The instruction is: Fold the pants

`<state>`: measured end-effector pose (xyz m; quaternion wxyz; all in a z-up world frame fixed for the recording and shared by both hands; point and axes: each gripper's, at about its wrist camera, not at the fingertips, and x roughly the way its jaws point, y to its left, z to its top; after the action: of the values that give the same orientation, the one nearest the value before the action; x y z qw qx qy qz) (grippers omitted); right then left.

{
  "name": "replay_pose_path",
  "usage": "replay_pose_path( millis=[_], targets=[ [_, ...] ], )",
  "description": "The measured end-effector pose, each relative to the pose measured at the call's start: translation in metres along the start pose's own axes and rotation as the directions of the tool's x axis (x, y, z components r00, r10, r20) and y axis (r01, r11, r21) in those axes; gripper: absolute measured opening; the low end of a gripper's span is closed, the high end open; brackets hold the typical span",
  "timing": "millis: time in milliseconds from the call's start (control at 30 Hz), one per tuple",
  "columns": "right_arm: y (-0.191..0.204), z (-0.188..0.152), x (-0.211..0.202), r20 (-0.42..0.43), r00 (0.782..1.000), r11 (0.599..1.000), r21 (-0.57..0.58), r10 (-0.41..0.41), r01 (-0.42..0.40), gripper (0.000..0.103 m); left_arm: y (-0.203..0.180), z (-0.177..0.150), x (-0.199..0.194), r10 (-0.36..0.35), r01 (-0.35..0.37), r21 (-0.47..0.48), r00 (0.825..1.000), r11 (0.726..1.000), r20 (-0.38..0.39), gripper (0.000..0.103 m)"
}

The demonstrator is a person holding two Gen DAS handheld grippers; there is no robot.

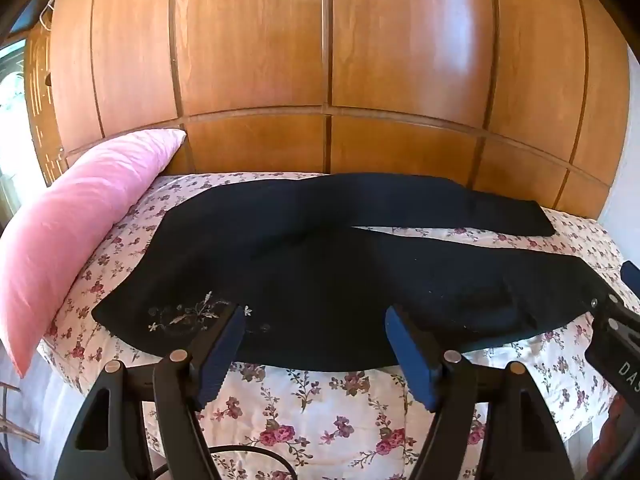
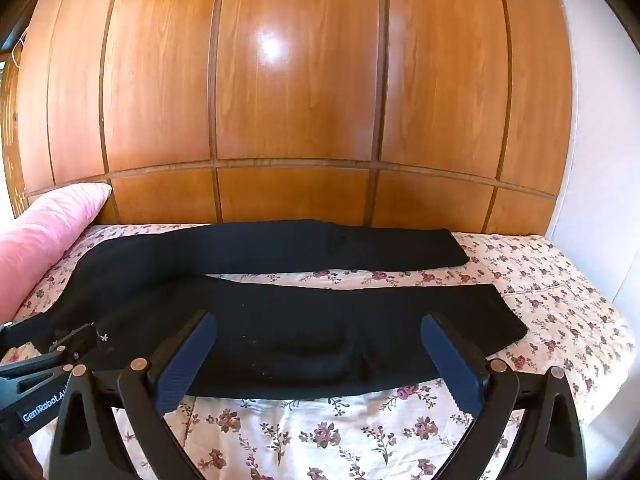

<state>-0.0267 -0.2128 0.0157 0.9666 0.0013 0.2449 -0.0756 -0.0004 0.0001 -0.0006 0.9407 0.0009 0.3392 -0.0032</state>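
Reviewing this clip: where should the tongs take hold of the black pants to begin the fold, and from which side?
Probably the near leg's hem and the waist end by the embroidery, approached from the bed's near edge. The black pants lie flat, legs splayed, and both open tongs, left and right, already face that near edge.

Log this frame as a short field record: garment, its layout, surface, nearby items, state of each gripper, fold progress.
garment: black pants with pale floral embroidery near the waist
layout: spread flat, waist toward the pink pillow, legs apart in a V
surface: floral bedspread
backdrop: wooden wardrobe
left gripper: open, over the near edge at the waist end, gripping nothing
right gripper: open, over the near leg, gripping nothing
fold progress: no fold made yet
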Motion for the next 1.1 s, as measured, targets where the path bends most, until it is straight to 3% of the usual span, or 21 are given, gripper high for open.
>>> replay_pose_path(
  millis=[400,1100],
  targets=[
    [-0.006,-0.001,0.002,-0.026,1.0,1.0,0.005,0.001,-0.001,0.103,0.007,0.014,0.001,-0.014,0.014,-0.005,1.0,1.0,-0.015,0.074],
    [-0.008,-0.002,0.003,-0.033,0.999,1.0,0.005,-0.007,0.007,0.103,-0.004,0.008,-0.013,-0.032,0.031,0.011,0.999,0.999,0.039,0.074]
  ],
)
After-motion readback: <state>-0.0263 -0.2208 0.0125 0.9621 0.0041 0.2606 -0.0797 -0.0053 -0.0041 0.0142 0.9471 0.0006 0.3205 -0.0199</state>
